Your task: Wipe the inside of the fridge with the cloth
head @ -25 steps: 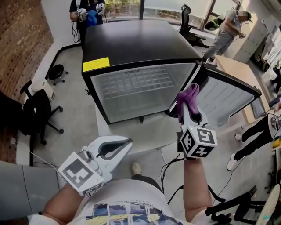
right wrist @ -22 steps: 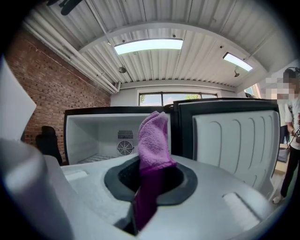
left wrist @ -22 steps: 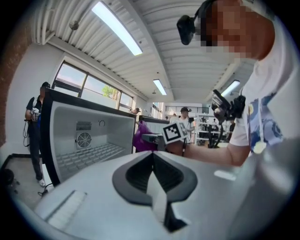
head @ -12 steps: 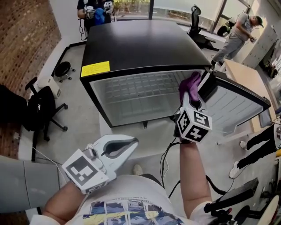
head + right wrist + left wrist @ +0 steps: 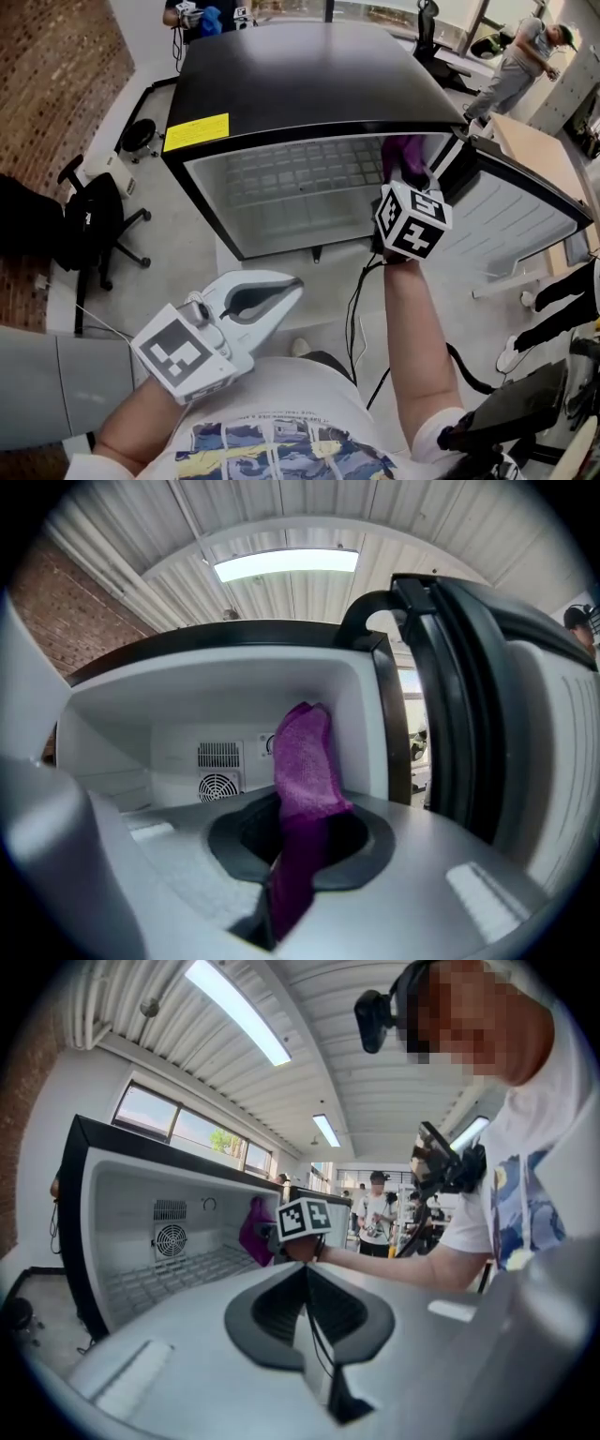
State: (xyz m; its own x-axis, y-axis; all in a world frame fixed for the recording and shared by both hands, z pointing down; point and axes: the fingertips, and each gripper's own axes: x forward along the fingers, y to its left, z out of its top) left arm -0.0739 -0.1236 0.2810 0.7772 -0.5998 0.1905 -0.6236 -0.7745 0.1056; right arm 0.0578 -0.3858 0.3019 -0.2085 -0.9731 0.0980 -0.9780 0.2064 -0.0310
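The black fridge (image 5: 300,84) stands open in the head view, its door (image 5: 511,211) swung out to the right. The white inside (image 5: 291,192) has a wire shelf. My right gripper (image 5: 408,173) is shut on a purple cloth (image 5: 405,152) at the right side of the opening. In the right gripper view the cloth (image 5: 305,761) sticks up from the right gripper (image 5: 300,827), with the back wall's fan grille (image 5: 217,787) behind it. My left gripper (image 5: 286,286) is shut and empty, low near my body. The left gripper view shows the left gripper (image 5: 305,1274) and the cloth (image 5: 253,1232) at the fridge mouth.
An office chair (image 5: 89,220) stands left of the fridge by the brick wall. A cable (image 5: 356,291) runs over the floor in front. A wooden table (image 5: 534,150) lies beyond the door. People stand behind the fridge (image 5: 192,14) and at the far right (image 5: 525,56).
My right gripper has carried the cloth forward and up, from in front of the door to the right side of the fridge opening. The left gripper has barely moved.
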